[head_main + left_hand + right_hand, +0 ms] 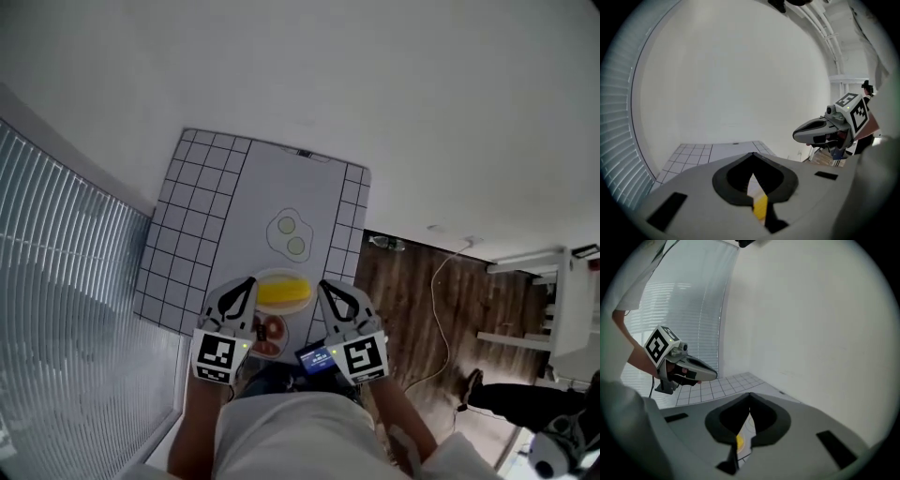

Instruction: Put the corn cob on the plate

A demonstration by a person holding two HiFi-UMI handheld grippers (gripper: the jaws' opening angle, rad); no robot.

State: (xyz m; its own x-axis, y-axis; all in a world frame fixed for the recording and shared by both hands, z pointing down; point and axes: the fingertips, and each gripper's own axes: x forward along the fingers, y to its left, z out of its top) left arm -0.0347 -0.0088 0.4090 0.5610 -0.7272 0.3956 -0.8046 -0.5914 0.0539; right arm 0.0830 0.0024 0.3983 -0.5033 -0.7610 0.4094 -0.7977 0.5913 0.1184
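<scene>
- Slatted blinds point(66, 272) fill the left edge of the head view; beside them lies the worktop point(277, 183), pale in the middle with a checked strip point(183, 244) down its left side.
- The left hand-held gripper point(246, 286) is held above the near end of the worktop; in the left gripper view its jaws are closed tip to tip with nothing between them; its marker cube sits near the person's body.
- Just beside that gripper, lower in the head view, lie some red-brown food pieces point(270, 332); what they are cannot be told.
- The corn cob point(284, 292) lies on its side on the plate point(279, 274), between the two grippers in the head view; neither gripper touches it.
- Farther up the worktop, apart from the plate, sits a flat white shape with two pale green rounds point(291, 234).
- The right hand-held gripper point(327, 286) is level with the left one; the right gripper view shows its jaws pressed together and empty.
- To the right of the worktop is a wooden floor point(412, 309); a white cable point(435, 281) trails across it.
</scene>
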